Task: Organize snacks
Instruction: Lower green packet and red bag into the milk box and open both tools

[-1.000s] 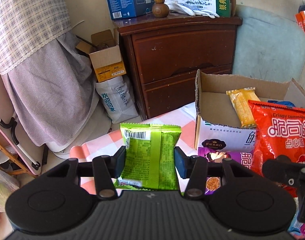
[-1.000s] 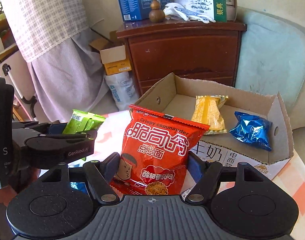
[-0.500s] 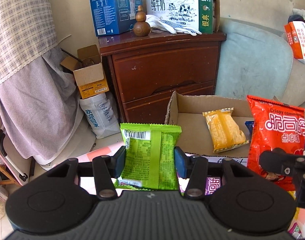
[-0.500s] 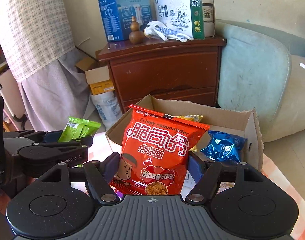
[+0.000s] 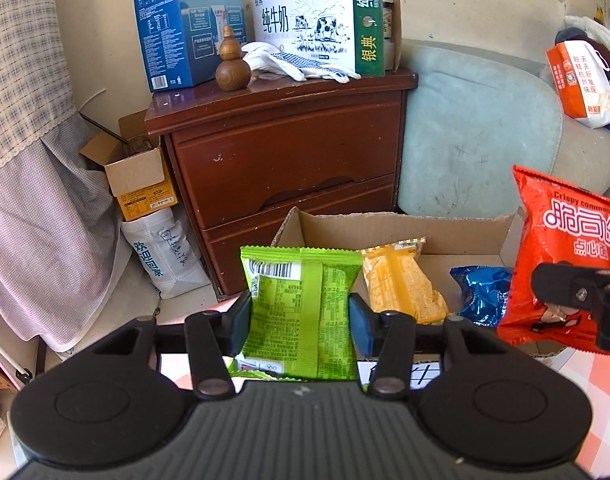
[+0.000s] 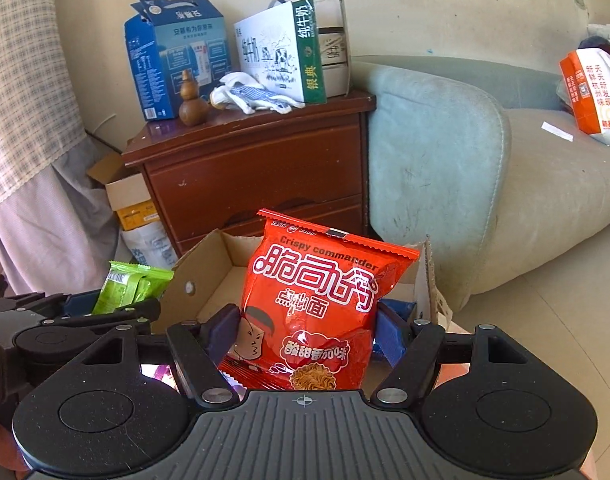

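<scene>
Both grippers have risen and come closer to the cardboard box [image 5: 397, 232] since a second ago, so the checked tablecloth that filled the lower view has mostly dropped out of sight and the box interior now lies just ahead. On the left, the left gripper [image 5: 300, 314] is clamped on a green snack packet [image 5: 301, 308], held upright with its barcode side facing the camera, near the box's left front corner. On the right, the right gripper [image 6: 305, 336] pinches a red noodle-snack bag [image 6: 325, 304] upright over the open box [image 6: 209, 284]. Inside the box lie a yellow packet [image 5: 401, 284] and, to its right, a blue packet [image 5: 483, 294], both on the box floor. Behind the box stands a dark wooden cabinet [image 5: 281, 152] with a milk carton [image 5: 317, 24] on top, beside a pale green sofa [image 5: 477, 128].
</scene>
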The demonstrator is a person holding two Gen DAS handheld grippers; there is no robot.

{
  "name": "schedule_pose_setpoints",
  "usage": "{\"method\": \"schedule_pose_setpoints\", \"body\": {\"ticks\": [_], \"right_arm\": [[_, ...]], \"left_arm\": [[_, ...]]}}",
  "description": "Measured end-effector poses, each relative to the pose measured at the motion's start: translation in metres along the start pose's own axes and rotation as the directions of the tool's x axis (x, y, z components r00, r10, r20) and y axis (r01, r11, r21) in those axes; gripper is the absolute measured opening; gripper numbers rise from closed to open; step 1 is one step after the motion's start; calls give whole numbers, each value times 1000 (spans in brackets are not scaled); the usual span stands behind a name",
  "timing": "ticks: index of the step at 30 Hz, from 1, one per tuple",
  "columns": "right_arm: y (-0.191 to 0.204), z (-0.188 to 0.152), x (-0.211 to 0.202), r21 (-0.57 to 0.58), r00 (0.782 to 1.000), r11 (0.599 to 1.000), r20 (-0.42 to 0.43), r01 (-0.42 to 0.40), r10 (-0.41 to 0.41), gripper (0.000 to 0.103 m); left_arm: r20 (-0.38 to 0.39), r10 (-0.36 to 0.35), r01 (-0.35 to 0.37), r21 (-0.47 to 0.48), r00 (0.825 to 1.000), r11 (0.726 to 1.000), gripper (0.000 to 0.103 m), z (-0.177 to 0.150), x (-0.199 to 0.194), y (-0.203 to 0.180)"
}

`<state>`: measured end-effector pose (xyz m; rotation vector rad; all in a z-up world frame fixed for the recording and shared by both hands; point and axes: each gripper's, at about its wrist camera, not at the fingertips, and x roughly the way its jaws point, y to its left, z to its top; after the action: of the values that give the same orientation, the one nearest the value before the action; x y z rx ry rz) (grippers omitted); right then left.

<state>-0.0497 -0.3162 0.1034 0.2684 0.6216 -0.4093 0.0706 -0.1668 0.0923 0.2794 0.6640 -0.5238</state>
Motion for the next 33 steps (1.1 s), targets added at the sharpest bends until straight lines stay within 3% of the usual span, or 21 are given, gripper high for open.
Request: {"method": "schedule_pose_setpoints", "body": {"ticks": [11,15,19,33], "right_arm": [[-22,4,32,108,999,993,-28,47,-44,73],[-31,2,46,172,993,980,-78,96,-83,80],[-34,2,42,219,995,975,-93,41,-21,82],[-3,-9,15,81,993,996,-110,-23,32,87]], "left_arm": [[-20,9,-8,30,1000,1000,53,11,30,-19],[-14,57,-56,47,998,997,83,7,34,-24],[-24,64,-62,71,998,996,85,5,31,-24],[-84,86,-77,100,993,992,94,-17,-3,-13]]}}
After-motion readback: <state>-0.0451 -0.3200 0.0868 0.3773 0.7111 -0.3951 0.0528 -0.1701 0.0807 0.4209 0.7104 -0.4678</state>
